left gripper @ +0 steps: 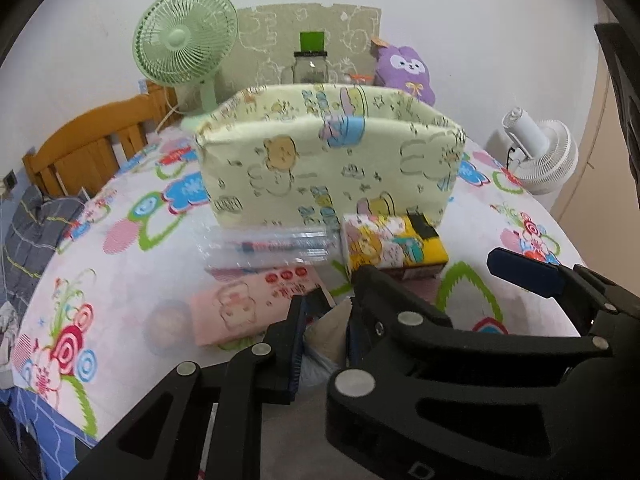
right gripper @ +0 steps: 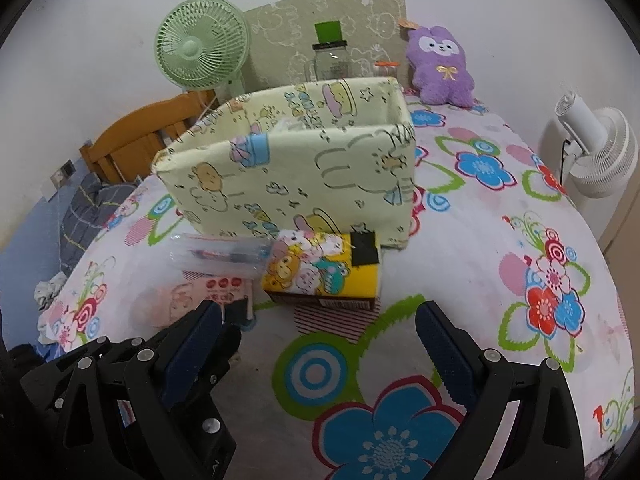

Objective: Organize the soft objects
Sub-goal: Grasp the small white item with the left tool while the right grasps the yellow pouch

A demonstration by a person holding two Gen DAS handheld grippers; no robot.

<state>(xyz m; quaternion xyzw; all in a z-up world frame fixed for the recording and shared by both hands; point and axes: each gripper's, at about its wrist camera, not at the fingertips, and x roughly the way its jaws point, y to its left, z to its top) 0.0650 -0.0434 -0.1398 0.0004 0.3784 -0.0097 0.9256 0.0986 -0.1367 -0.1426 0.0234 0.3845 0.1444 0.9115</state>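
Observation:
My left gripper is shut on a small soft beige-and-white packet low over the bed. A pink tissue pack lies just left of it. Ahead are a clear plastic pack of pens and a yellow cartoon tissue pack, both against the pale yellow fabric box. My right gripper stands open over the sheet, nothing between its fingers; the yellow tissue pack is just beyond its tips, in front of the fabric box. A purple plush sits behind.
The flowered bedsheet covers the bed. A green fan, a glass jar and a printed board stand at the wall. A white fan is off the right edge, a wooden headboard and grey bedding at left.

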